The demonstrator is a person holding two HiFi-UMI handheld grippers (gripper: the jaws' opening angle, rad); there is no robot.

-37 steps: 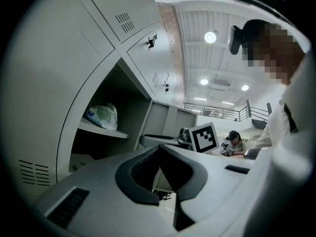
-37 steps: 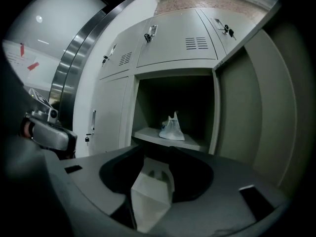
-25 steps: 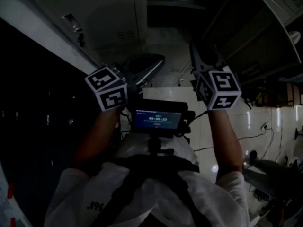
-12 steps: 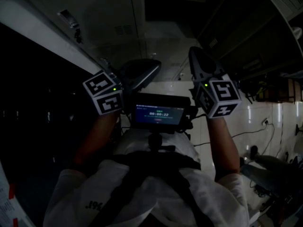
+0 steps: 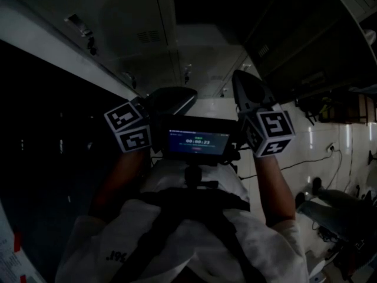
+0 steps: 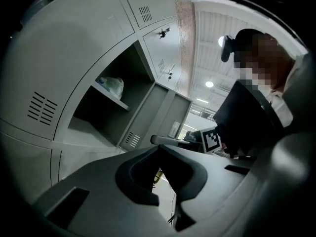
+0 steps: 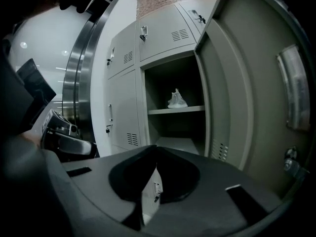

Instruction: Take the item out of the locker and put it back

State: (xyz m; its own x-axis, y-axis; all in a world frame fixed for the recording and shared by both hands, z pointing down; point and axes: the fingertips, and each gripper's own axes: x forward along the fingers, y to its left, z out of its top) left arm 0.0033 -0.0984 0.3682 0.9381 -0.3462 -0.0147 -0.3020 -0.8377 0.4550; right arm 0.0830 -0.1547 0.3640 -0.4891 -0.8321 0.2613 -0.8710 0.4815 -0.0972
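Note:
The item is a white crumpled bag [image 7: 177, 99] lying on the shelf of the open locker [image 7: 174, 143]; it also shows as the bag [image 6: 111, 86] in the left gripper view. The locker door [image 7: 247, 98] stands swung out to the right. My right gripper [image 7: 155, 149] is shut and empty, well short of the locker; its jaws have just finished closing with nothing between them. My left gripper [image 6: 159, 148] is shut and empty too. In the head view, the left gripper [image 5: 177, 96] and the right gripper [image 5: 244, 84] are held side by side in front of the chest.
Closed locker doors [image 7: 123, 98] stand left of the open one, and a steel column [image 7: 79, 83] beyond them. A small lit screen [image 5: 197, 140] sits on a chest mount between my hands. Cables [image 5: 318, 164] trail over the pale floor at the right.
Both grippers have sunk lower and drawn a little closer to my body in the head view. Neither has taken hold of anything.

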